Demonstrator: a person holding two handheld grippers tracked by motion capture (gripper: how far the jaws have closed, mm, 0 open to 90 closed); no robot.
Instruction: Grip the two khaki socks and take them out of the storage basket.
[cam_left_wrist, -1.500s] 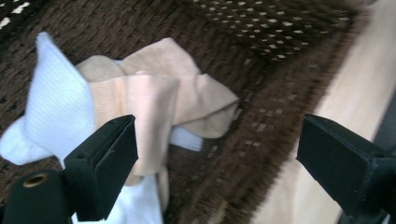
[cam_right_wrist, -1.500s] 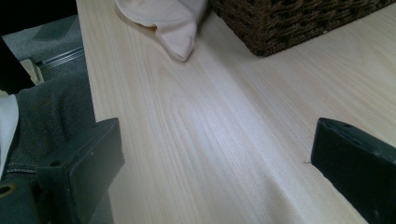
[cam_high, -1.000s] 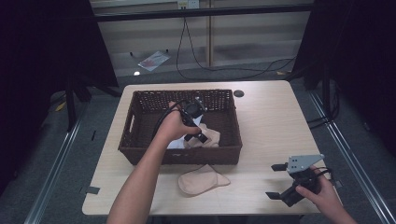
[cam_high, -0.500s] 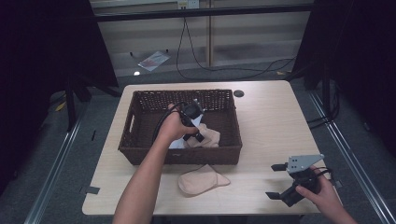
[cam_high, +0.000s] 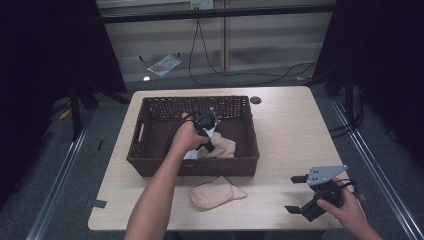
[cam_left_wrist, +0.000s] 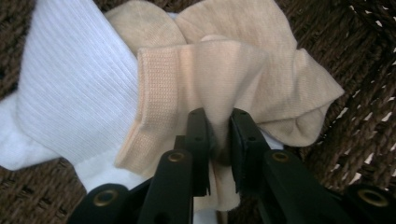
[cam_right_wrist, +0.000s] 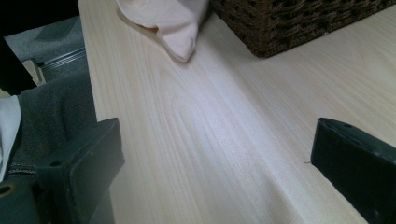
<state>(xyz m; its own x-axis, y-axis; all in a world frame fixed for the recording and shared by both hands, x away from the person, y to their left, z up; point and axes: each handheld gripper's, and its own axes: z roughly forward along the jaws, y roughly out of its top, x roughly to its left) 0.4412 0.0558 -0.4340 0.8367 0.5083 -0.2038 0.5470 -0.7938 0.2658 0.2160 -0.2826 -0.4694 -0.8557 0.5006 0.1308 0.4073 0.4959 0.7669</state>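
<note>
Resting at the near right corner of the table (cam_high: 295, 130), well clear of the basket (cam_high: 150, 125), the right gripper (cam_high: 299, 194) sits in the person's right hand (cam_high: 350, 212) with its jaws spread wide and nothing between them; its own view shows bare pale wood across the gap. Nearer the basket, just outside its front wall and about level with its middle, a loose tan sock (cam_high: 216, 193) lies flat on the wood, its toe end showing at the top of the right gripper view (cam_right_wrist: 173, 23). Inside the basket, toward its front half, the left hand (cam_high: 187, 137) holds the left gripper (cam_left_wrist: 219, 140) pointed down into the pile. Its jaws are clamped on a fold of a second tan sock (cam_left_wrist: 243, 70), pinching the cloth just below the ribbed cuff. Beside that sock, touching it and partly under it, lies a white ribbed sock (cam_left_wrist: 74, 93). Whether the gripped sock is lifted off the basket floor or just bunched on it is hard to say from these angles. Beyond the basket's far right corner, a small dark round disc (cam_high: 256, 100) sits in the tabletop. Past the table's far edge, black cables (cam_high: 240, 75) trail over the grey floor.
</note>
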